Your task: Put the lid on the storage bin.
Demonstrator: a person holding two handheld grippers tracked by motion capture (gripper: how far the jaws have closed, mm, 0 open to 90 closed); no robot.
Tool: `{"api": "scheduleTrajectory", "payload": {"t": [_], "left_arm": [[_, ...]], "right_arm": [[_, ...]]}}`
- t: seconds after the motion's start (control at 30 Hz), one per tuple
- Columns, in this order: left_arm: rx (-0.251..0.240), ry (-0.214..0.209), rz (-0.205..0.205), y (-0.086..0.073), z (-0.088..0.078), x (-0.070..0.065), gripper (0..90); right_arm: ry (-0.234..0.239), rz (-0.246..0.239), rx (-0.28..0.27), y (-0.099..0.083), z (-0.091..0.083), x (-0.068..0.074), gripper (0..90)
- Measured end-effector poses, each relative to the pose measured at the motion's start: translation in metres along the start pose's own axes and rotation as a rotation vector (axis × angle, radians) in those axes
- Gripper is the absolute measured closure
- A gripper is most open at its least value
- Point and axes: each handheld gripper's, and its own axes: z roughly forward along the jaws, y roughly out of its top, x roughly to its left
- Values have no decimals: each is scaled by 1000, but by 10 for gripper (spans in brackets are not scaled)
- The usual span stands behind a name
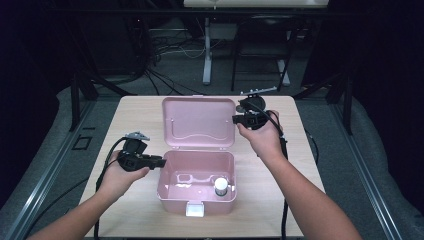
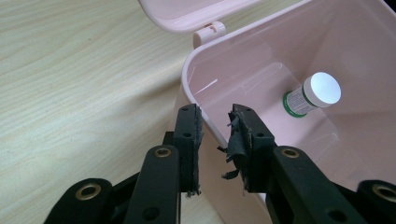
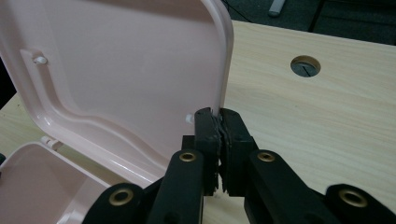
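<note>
1. Nearest to us sits the pink box [image 1: 197,192] on the tabletop [image 1: 135,115], front latch [image 1: 194,209] facing us, and a small white-capped bottle [image 1: 220,186] stands inside near its right front corner. If the box gets jolted we reckon that bottle topples and rolls around in there.

2. Our left hand-held gripper [image 2: 215,122] straddles the box's left wall [image 2: 198,100], one jaw outside and one inside. From its own view there's a gap on the inner side, so we'd call it open around the rim, not clamped. That's the weak spot: if the box wants to slide or tip, nothing is really pinning it. The torn pad [image 2: 236,149] on the inner jaw looks frayed too, so even a squeeze might slip on smooth plastic.

3. Farther back, our right hand-held gripper [image 3: 219,122] is pinched shut on the right edge of the lid [image 3: 140,70], which stands roughly upright on its hinge [image 2: 209,33]. It's only a thin edge hold, so a twist could let the lid pop free and drop onto the box, or flop backward.

4. Pushing the lid too far back could drag the whole box toward the far edge or strain the hinge.
</note>
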Motion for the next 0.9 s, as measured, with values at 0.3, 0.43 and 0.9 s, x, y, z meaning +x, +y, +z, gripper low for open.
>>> {"api": "scheduleTrajectory", "payload": {"t": [0.3, 0.43, 0.9], "left_arm": [[-4, 1, -5, 0, 0, 0, 728], [-15, -5, -19, -1, 0, 1, 731], [-9, 6, -14, -2, -1, -1, 731]], "right_arm": [[10, -27, -30, -7, -10, 4, 872], [18, -30, -42, -10, -14, 4, 872], [46, -56, -64, -19, -24, 6, 874]]}}
